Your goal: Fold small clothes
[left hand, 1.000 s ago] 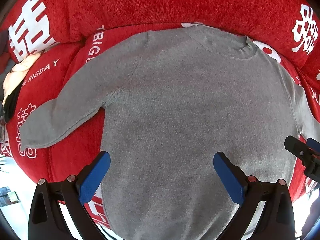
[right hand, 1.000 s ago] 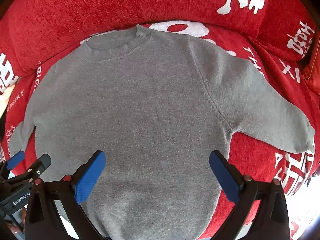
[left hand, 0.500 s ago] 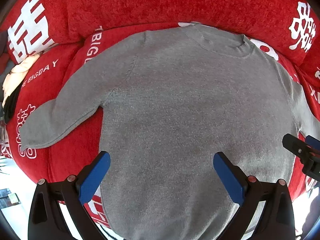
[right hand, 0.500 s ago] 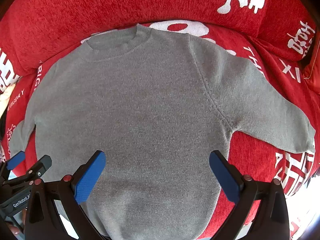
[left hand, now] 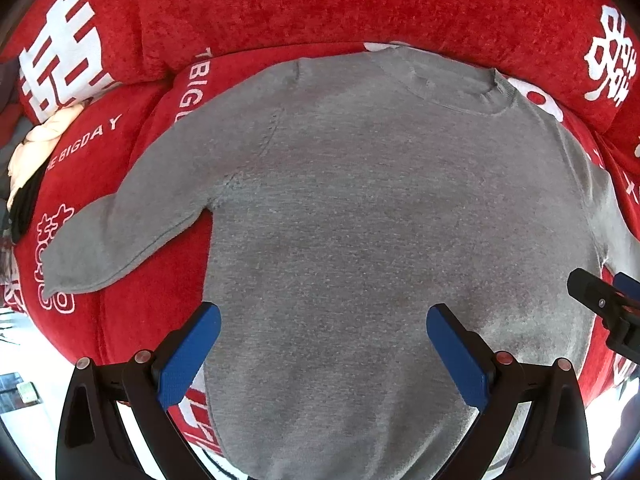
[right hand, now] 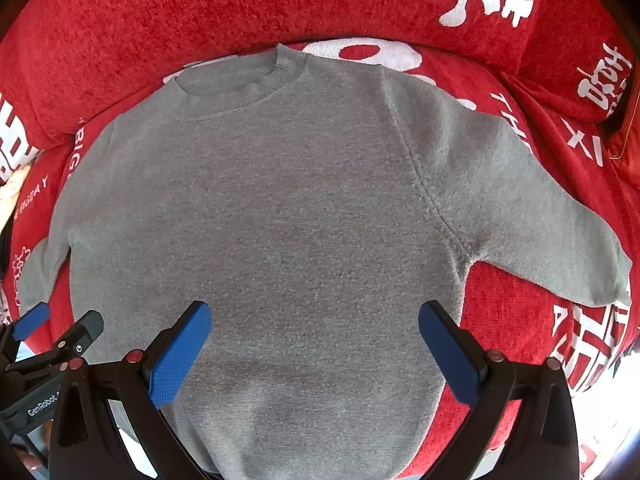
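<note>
Grey knit sweater (left hand: 380,220) lies flat and face up on a red sofa cover (left hand: 320,4) with white lettering, collar (right hand: 240,92) at the far side against the back cushion, hem at the near edge, both sleeves spread outward. Nothing folded yet, by the look of it. Risks: the left sleeve (left hand: 120,240) and right sleeve (right hand: 540,220) reach toward the rounded near edge of the seat, so a pull from the hem could drag the whole garment off the cushion; the knit is soft and likely to bunch, so a pinch that takes only the top layer would lift the front away from the back and leave a crooked fold; the plush cover may grip the fabric and resist sliding. The two tools sit close, so crossing paths could knock them together. Left hand-held gripper (left hand: 320,344) hovers above the lower body of the sweater, jaws spread wide, holding nothing. Right hand-held gripper (right hand: 314,340) hovers alongside it over the same region, slightly to the right, also spread wide and empty. Contact with the cloth cannot be confirmed for either.
</note>
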Action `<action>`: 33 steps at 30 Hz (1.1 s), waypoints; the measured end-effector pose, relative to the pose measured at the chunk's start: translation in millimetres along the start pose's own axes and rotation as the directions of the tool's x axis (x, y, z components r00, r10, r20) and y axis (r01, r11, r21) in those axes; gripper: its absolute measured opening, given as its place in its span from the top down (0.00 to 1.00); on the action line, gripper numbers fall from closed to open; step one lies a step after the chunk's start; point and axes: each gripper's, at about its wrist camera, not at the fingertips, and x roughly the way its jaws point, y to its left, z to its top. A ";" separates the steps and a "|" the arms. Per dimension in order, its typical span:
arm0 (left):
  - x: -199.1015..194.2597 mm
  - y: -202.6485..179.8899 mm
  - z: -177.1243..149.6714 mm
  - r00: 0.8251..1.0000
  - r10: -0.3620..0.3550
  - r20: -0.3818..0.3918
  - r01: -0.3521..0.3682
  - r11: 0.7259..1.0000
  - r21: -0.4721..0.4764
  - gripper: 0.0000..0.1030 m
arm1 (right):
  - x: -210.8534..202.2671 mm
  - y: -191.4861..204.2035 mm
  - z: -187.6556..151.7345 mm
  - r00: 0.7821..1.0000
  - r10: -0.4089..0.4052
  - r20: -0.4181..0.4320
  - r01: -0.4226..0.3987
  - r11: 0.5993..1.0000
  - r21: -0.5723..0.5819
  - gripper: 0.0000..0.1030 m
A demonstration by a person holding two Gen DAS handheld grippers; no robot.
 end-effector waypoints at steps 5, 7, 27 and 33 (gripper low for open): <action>1.1 4.3 0.6 1.000 -0.012 -0.003 0.012 1.000 -0.009 0.00 | 1.4 0.1 -0.4 1.000 -0.002 0.002 0.002 1.000 -0.003 0.00; 1.4 5.2 0.7 1.000 -0.016 -0.003 0.016 1.000 -0.010 0.00 | 2.5 1.5 0.1 1.000 -0.001 -0.005 0.001 1.000 -0.005 0.00; 3.9 21.8 6.4 0.986 -0.167 0.007 0.167 0.983 -0.078 0.00 | 4.9 22.7 6.5 0.997 -0.014 -0.071 0.012 0.999 -0.034 0.00; 7.4 65.5 7.2 0.971 -0.232 0.053 0.238 0.952 -0.194 0.00 | 6.2 57.1 7.7 0.998 0.010 -0.065 -0.017 0.994 -0.110 0.00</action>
